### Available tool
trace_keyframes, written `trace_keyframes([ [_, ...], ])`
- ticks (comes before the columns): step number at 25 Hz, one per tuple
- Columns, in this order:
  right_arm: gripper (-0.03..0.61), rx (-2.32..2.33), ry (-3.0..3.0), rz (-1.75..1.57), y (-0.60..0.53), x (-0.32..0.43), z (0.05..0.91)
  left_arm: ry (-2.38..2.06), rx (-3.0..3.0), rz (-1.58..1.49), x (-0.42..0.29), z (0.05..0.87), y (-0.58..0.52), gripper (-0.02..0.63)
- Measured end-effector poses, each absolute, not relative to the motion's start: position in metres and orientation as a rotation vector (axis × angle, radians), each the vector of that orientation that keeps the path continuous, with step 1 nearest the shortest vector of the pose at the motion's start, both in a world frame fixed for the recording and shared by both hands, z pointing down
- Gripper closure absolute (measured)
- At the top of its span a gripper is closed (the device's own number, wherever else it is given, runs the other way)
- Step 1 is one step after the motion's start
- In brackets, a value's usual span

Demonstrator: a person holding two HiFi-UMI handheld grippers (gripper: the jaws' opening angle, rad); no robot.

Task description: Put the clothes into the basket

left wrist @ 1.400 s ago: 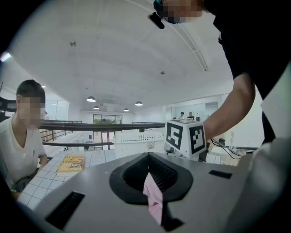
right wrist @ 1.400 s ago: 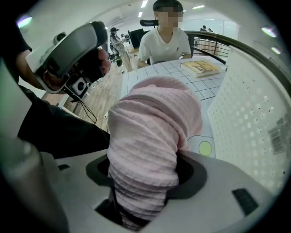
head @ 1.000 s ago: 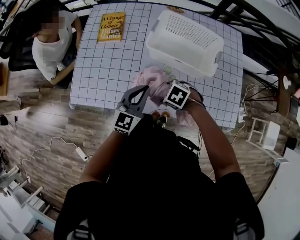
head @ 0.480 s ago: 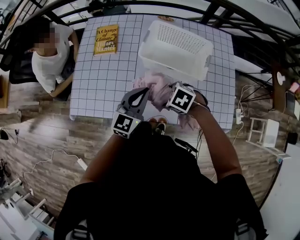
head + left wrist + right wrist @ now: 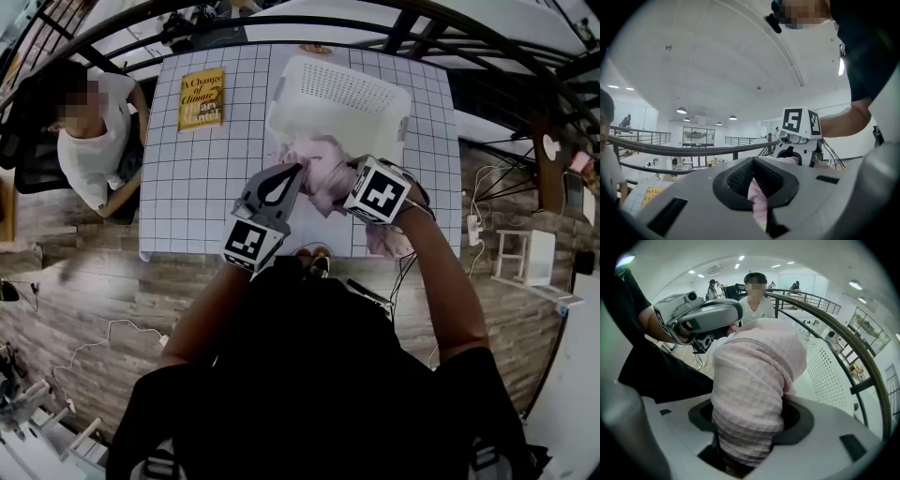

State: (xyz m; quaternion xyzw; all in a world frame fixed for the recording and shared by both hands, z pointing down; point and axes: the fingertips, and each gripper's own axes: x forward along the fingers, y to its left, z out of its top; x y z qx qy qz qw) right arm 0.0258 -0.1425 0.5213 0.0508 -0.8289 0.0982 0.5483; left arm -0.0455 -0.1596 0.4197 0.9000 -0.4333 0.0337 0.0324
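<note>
Both left tool (image 5: 292,174) and right tool (image 5: 345,181) clamp pink cloth (image 5: 318,157).

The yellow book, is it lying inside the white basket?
No, the yellow book lies on the gridded table, apart from the white basket to its right.

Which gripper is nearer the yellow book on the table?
Left. The left gripper sits right of and below the book in the head view; the right gripper lies further right, by the white basket. Both hold the pink garment.
</note>
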Motion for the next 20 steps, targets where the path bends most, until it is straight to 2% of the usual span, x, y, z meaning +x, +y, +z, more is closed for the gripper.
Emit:
trace_keyframes([
  [20,0.276,0.299,-1.953,0.190,-0.233,0.029,0.470,-1.212,2.857,0.033,-0.054,0.392,-0.238,0.611],
])
